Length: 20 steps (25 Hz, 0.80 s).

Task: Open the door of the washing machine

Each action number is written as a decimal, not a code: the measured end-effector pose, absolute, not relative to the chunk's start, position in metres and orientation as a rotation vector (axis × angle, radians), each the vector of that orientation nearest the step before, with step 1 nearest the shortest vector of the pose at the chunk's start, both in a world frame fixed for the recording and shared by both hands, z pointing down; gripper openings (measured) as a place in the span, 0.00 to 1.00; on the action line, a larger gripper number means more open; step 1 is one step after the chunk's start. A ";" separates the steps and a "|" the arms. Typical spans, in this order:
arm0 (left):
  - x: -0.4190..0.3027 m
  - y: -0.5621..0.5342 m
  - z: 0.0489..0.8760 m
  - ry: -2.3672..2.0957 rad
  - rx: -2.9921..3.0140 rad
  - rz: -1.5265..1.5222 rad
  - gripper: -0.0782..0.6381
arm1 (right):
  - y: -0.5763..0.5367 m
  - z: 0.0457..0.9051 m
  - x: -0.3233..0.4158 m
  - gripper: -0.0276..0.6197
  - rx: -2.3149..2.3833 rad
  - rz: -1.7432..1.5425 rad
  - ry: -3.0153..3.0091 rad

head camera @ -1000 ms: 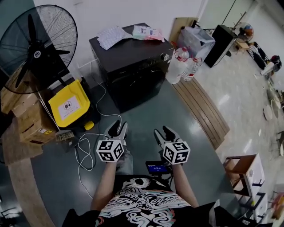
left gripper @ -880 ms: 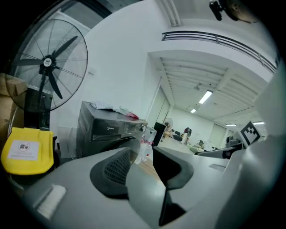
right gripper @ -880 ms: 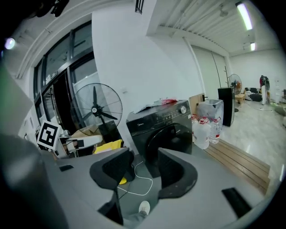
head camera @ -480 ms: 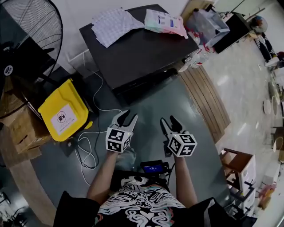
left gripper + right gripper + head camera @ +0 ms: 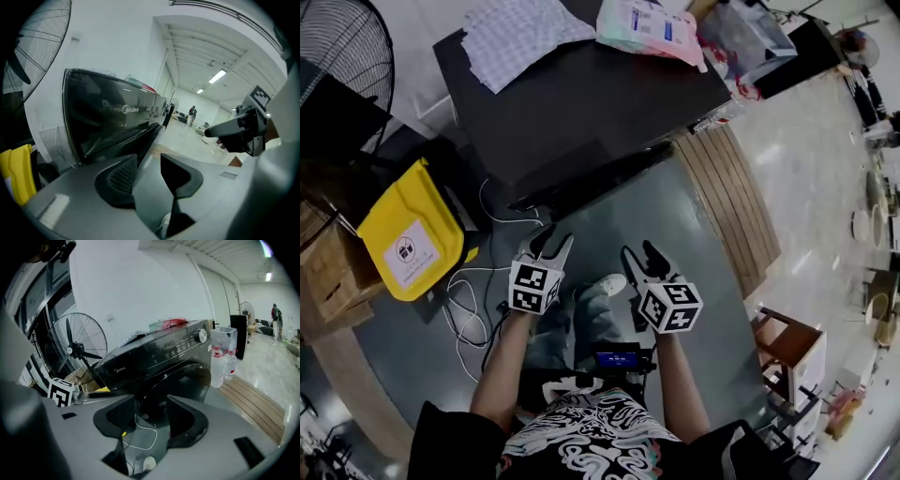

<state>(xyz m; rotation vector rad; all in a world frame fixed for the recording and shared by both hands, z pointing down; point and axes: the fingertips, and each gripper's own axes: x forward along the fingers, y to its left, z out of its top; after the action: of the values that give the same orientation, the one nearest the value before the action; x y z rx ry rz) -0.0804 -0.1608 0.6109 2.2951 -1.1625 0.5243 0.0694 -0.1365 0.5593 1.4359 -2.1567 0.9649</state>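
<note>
Below, grey floor [image 5: 698, 258] fronts the washing machine [image 5: 600, 108], beside seemingly wooden planks [image 5: 727, 199].

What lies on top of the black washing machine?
On top of the washing machine lie a checked cloth and, to its right in the head view, a pink-and-white packet. The surface beneath both is covered; the packet's contents cannot be seen.

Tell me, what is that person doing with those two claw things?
A person holds a two-jaw gripper in each hand, facing a black front-loading washing machine. The left gripper is opening its jaws and the right gripper is open; both are empty and short of the machine. Its round dark door looks closed, so nothing has been opened yet.
</note>
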 end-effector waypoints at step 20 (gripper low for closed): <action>-0.062 -0.206 0.719 -1.226 2.282 0.759 0.44 | -0.146 0.630 0.075 0.36 1.348 0.981 -2.134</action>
<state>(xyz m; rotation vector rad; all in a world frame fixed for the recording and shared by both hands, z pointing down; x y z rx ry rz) -0.0624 -0.2063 0.7195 2.2818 -1.2257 0.7588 0.0749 -0.1457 0.6300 1.3484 -2.1344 0.9815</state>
